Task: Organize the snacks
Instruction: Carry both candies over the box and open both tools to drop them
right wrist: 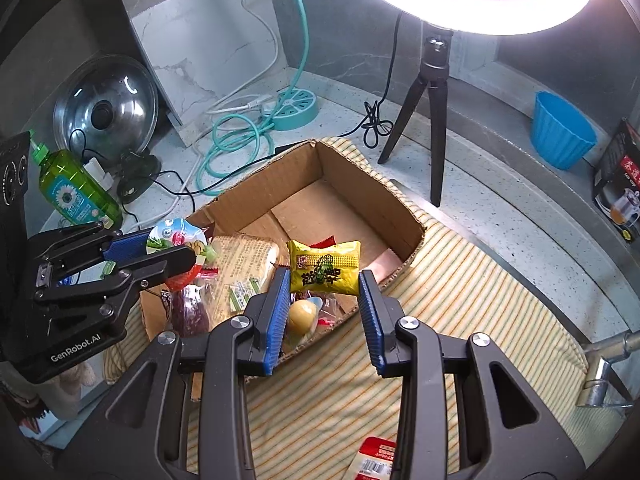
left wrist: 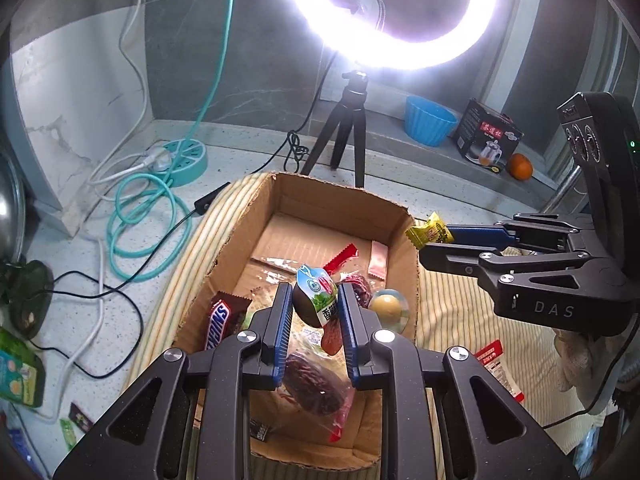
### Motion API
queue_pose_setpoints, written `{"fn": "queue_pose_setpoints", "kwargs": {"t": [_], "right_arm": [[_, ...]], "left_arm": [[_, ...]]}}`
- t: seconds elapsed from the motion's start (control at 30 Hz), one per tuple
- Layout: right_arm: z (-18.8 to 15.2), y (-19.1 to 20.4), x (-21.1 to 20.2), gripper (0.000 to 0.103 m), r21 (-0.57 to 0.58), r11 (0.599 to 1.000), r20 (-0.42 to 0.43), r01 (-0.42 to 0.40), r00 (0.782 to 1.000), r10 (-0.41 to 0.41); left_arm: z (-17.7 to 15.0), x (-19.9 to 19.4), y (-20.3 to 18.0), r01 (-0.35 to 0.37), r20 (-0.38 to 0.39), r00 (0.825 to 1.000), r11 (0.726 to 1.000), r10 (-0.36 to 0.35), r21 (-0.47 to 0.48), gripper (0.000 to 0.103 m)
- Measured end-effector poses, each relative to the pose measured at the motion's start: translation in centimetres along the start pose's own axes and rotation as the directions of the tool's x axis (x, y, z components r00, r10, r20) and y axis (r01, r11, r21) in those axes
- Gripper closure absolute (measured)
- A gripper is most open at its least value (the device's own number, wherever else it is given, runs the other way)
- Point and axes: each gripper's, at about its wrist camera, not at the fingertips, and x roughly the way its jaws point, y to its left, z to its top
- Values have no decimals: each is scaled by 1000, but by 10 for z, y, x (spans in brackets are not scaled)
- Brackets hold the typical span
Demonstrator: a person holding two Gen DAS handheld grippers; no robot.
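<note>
An open cardboard box [left wrist: 396, 224] [right wrist: 372, 196] sits on a striped cloth and holds several snacks: a Snickers bar [left wrist: 218, 320], a dark red packet [left wrist: 316, 384], a round yellow sweet [left wrist: 388, 306] [right wrist: 302, 316]. My left gripper [left wrist: 314, 300] [right wrist: 176, 250] is shut on a small jelly cup [left wrist: 316, 300] [right wrist: 176, 238] above the box. My right gripper [right wrist: 324, 280] [left wrist: 430, 238] is shut on a yellow snack packet [right wrist: 324, 266] [left wrist: 428, 232], held over the box's right edge.
A ring light on a black tripod [left wrist: 348, 120] [right wrist: 434, 92] stands behind the box. Teal and white cables [left wrist: 148, 208] lie at left. A blue cup [left wrist: 428, 120], a carton [left wrist: 488, 136] and an orange [left wrist: 520, 166] sit at back right. A red-and-white packet [left wrist: 500, 368] [right wrist: 372, 460] lies on the cloth [right wrist: 460, 288]. A green bottle [right wrist: 76, 188] and a pot lid [right wrist: 106, 104] stand at left.
</note>
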Motion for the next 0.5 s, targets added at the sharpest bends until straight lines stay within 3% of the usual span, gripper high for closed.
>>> {"fn": "queue_pose_setpoints", "kwargs": {"t": [0.27, 0.33, 0.43, 0.5], "right_arm": [[3, 3, 5, 64, -2, 1000, -7, -1, 1000, 1], [3, 3, 3, 43, 1, 1000, 4, 7, 1000, -7], [3, 2, -3, 37, 3, 1000, 22, 11, 1000, -11], [3, 1, -5, 37, 5, 1000, 21, 11, 1000, -11]], "left_arm": [[1, 1, 3, -7, 3, 1000, 1000, 7, -20, 81], [1, 0, 4, -14, 1, 1000, 1000, 14, -27, 71], [1, -2, 2, -22, 1, 1000, 1000, 22, -22, 52], [0, -4, 0, -35, 6, 999, 999, 35, -20, 52]]}}
